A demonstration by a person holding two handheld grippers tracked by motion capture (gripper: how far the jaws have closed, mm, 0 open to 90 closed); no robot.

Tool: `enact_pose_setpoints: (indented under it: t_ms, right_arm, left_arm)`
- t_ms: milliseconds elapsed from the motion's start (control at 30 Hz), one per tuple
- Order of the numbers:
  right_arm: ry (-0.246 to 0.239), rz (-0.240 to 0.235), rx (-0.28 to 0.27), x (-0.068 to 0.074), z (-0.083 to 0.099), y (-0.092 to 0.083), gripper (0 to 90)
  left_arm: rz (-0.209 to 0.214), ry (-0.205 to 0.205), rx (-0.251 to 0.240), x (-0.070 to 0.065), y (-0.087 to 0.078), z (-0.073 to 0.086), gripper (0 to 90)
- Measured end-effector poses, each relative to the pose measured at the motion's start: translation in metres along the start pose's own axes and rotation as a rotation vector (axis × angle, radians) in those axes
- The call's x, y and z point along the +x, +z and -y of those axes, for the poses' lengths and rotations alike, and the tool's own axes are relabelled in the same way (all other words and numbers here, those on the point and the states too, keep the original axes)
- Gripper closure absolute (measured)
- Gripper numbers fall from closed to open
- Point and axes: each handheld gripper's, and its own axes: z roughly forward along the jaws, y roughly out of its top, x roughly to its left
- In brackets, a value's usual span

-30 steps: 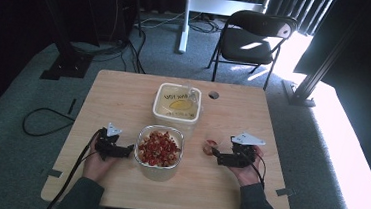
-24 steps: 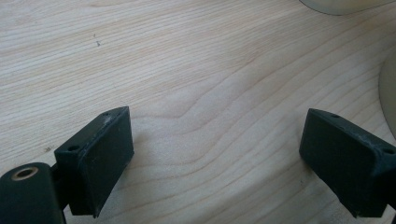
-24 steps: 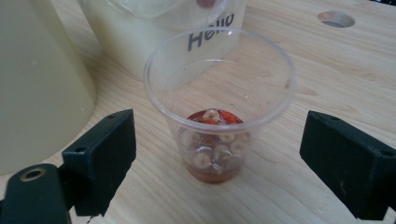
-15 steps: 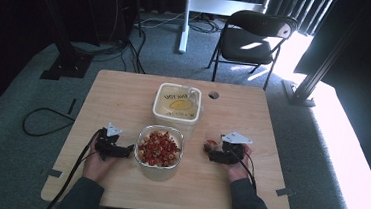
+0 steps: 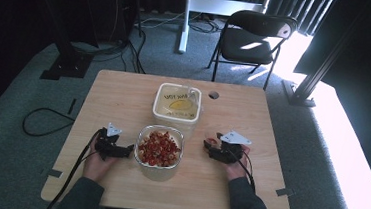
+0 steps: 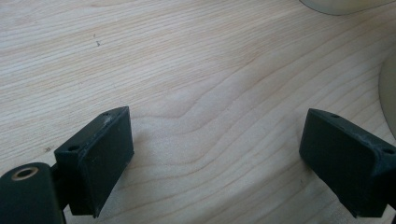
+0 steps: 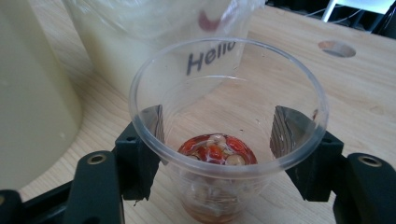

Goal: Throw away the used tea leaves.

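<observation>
A clear plastic cup [image 7: 227, 116] printed "Hello" stands upright on the wooden table [image 5: 124, 94]. A few red and beige pieces lie in its bottom. My right gripper [image 7: 219, 140] is shut on the cup, one jaw on each side of its wall. In the high view the cup [image 5: 212, 139] and right gripper [image 5: 211, 146] sit right of a clear container [image 5: 159, 148] full of red and pale pieces. My left gripper [image 5: 125, 151] rests on the table just left of that container. Its jaws [image 6: 215, 154] stand wide open over bare wood.
A white tub [image 5: 177, 103] with yellowish contents stands behind the clear container, and its wall [image 7: 32, 93] rises close on the left of the cup. A round hole [image 5: 214, 94] is in the table top. A black chair [image 5: 253, 39] stands beyond the table.
My right gripper has shifted a little to the left with the cup, closer to the containers. The left gripper has stayed in place.
</observation>
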Motion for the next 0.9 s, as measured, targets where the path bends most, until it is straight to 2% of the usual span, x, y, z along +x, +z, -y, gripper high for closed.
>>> enact_pose_setpoints:
  t_ms: [233, 533, 700, 900]
  right_arm:
    - [-0.018, 0.008, 0.013, 0.008, -0.018, -0.012, 35.1]
    - [-0.055, -0.005, 0.01, 0.027, -0.057, -0.027, 35.5]
    - [-0.077, -0.027, -0.013, 0.037, -0.077, -0.031, 35.9]
    - [-0.08, -0.042, -0.035, 0.047, -0.099, -0.034, 35.9]
  left_arm:
    - [0.0, -0.001, 0.0, 0.0, 0.0, 0.0, 10.4]
    - [0.0, -0.002, -0.001, 0.0, 0.0, 0.0, 10.4]
    - [-0.001, 0.0, 0.0, 0.0, 0.0, 0.0, 10.4]
    - [0.0, 0.001, 0.002, 0.0, 0.0, 0.0, 10.4]
